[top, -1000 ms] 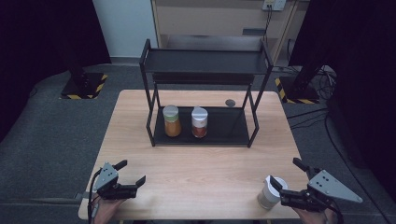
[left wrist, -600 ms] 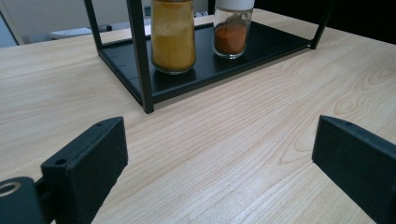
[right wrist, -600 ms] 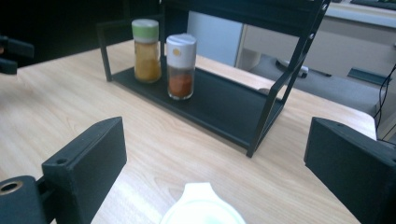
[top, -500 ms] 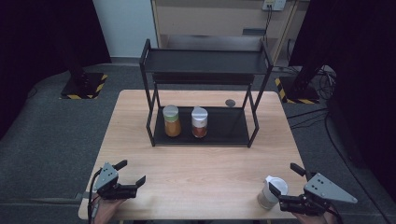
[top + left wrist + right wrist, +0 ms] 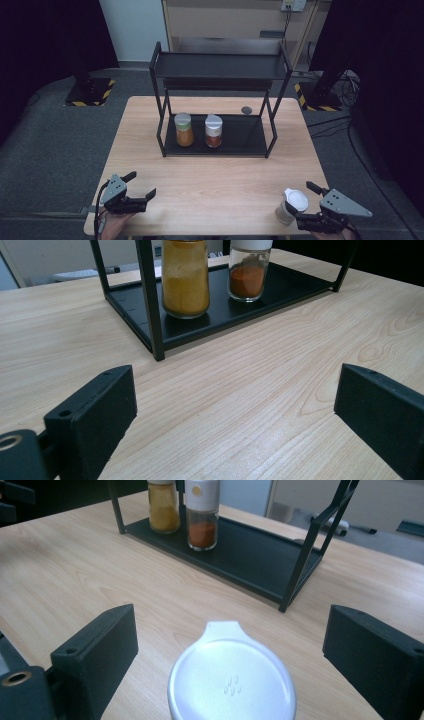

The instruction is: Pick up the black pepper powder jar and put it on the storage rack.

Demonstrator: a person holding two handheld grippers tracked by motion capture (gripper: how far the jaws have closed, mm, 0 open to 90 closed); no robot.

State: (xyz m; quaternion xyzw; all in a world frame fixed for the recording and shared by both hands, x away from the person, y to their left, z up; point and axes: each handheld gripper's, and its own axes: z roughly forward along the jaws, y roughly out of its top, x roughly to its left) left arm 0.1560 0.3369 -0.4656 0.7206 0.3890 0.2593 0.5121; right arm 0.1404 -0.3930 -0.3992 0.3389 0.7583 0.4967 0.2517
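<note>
A short jar with a white lid (image 5: 295,202) (image 5: 232,680) stands near the table's front right edge. My right gripper (image 5: 303,205) (image 5: 232,625) has a jaw on either side of it, with clear gaps to the lid. Those jaws have just been closing a little, and the pads do not touch the jar. At the front left my left gripper (image 5: 141,185) (image 5: 235,390) stands open over bare wood. On the lower shelf of the black rack (image 5: 245,137) are a yellow spice jar (image 5: 183,131) (image 5: 185,280) and a red spice jar (image 5: 213,132) (image 5: 248,275).
The rack's top shelf (image 5: 220,65) is bare and its right half of the lower shelf is free. A small dark round thing (image 5: 246,109) lies on the table behind the rack. Grey floor surrounds the wooden table (image 5: 220,175).
My right gripper has shifted slightly left and toward the front edge, closer around the white-lidded jar. The left gripper and the jars on the rack have not moved.
</note>
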